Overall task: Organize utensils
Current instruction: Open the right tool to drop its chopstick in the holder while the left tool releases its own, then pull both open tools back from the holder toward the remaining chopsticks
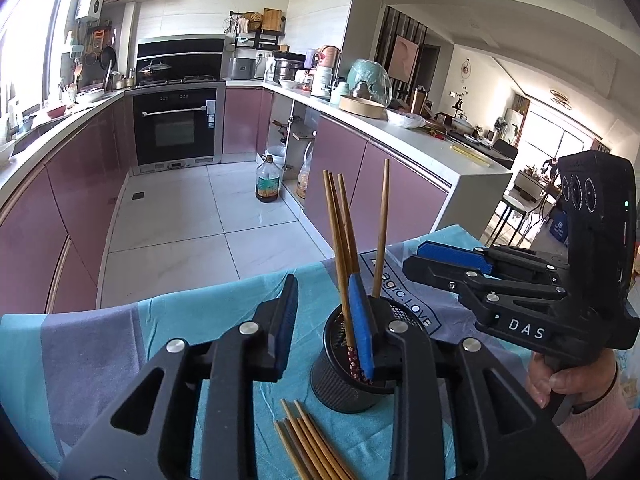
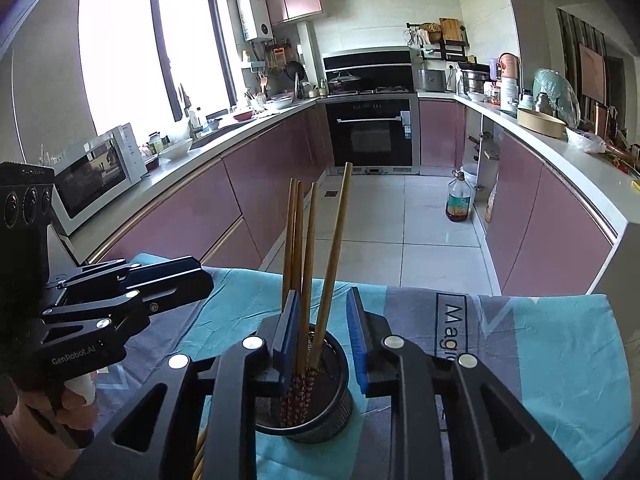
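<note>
A black mesh utensil cup (image 2: pixel 304 392) stands on a table draped in a blue and grey cloth (image 2: pixel 540 344), in a kitchen with mauve cabinets. Four wooden chopsticks (image 2: pixel 308 264) stand upright in the cup, patterned ends down, leaning apart from one another.

On the cloth just in front of the cup lies a loose bundle of more chopsticks (image 1: pixel 308 444) — by the look of it, the share of the job not yet done. So the sorting seems partly complete: some sticks are stowed, several wait flat on the table.

Both grippers hang over the cup. The right gripper (image 2: pixel 324 340) has its jaws parted, one blue pad on each side of the standing sticks, pressing on nothing. The left gripper (image 1: pixel 324 320) is likewise parted and empty, one pad close beside the sticks in the cup — whether it brushes them cannot be told. A hand in a pink sleeve (image 1: pixel 568 380) holds the right gripper's handle.
</note>
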`<state>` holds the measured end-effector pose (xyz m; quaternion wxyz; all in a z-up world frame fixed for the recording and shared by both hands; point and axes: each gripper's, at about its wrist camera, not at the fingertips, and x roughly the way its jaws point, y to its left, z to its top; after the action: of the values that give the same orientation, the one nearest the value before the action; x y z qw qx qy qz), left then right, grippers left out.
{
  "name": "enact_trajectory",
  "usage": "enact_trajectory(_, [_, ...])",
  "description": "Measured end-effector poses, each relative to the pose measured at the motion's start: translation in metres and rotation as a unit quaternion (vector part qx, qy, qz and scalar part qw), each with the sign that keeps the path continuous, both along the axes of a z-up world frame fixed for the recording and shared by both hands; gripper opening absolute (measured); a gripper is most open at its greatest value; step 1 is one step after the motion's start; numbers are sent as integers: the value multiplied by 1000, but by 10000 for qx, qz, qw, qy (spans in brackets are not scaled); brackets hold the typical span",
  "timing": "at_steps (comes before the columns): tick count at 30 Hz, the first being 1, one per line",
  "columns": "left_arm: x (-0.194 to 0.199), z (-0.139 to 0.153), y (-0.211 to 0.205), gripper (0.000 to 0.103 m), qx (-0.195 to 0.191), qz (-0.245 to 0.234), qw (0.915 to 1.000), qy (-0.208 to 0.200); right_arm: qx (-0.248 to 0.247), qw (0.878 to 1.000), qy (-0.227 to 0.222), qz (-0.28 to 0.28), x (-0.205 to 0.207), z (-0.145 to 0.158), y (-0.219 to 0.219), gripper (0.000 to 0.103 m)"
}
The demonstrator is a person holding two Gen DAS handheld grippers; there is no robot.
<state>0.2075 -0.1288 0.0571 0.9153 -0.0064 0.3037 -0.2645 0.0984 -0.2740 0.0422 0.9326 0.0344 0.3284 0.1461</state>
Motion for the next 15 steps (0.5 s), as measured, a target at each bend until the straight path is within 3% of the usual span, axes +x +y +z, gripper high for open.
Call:
enact_trajectory(5, [-22, -2, 20, 40, -21, 164, 9996, -224, 73, 9997, -204, 122, -21, 6, 3, 32])
enact_trajectory(9, [-42, -8, 37, 43, 27, 282, 9990, -353, 108, 9979, -324, 557, -52, 6, 17, 40])
enact_trajectory(15, [-70, -39, 61, 49, 251, 487, 9984, -136, -23, 9952, 177, 960, -76, -34, 43, 40])
